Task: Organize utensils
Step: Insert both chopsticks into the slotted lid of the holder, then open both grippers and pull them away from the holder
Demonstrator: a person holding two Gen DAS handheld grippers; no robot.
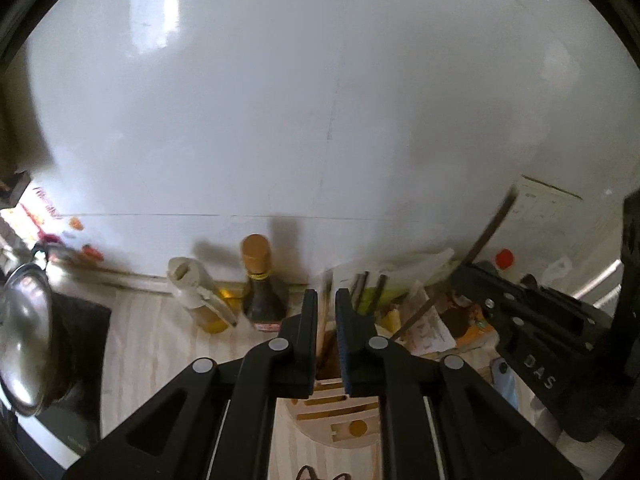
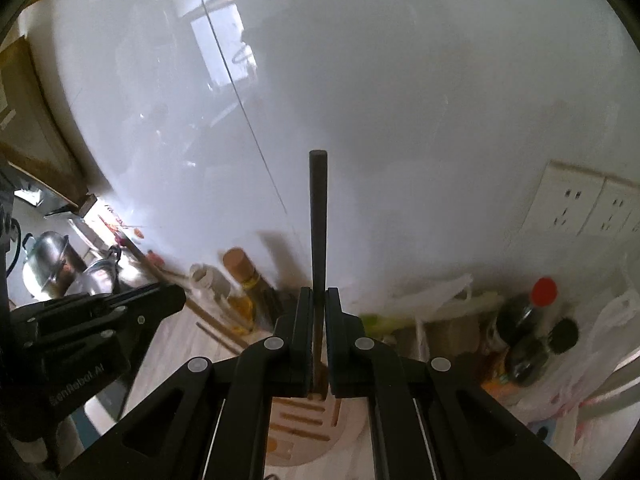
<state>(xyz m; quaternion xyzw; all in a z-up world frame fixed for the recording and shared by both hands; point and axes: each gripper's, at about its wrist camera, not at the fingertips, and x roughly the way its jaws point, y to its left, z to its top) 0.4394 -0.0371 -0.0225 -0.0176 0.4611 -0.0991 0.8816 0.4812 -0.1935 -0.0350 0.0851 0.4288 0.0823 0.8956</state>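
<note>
Setting: white glossy wall (image 2: 400,100) rising behind a pale wood-grain tabletop (image 1: 152,344) crowded along its back edge.
Dark chopstick: a dark chopstick (image 2: 318,216) stands upright between the fingers of the right claw (image 2: 319,300), its top end well above the fingertips and its lower end at the holder just beneath.
Right claw: closed tight on the dark chopstick, fingers pressed to either side of it; in the left wrist view it shows as the black body to the right (image 1: 532,320) with the stick slanting up from it.
Wooden chopstick: a light wooden chopstick (image 1: 322,320) sits in the narrow gap of the left claw (image 1: 326,300), its lower part blurred.
Left claw: nearly closed around the wooden chopstick; whether the pads actually press it I cannot tell.
Holder: a round wooden utensil holder (image 1: 340,420) with slots and a round hole in its top lies directly below both claws (image 2: 304,428).
Left of the claws: a dark sauce bottle (image 1: 262,284) with a tan cap, and a yellow oil bottle (image 1: 204,300) just beside it; farther left, a steel pot lid (image 1: 24,340).
Right of the claws: plastic bags (image 2: 432,296), a red-capped dark bottle (image 2: 528,308), and wall sockets (image 2: 584,204) above.
</note>
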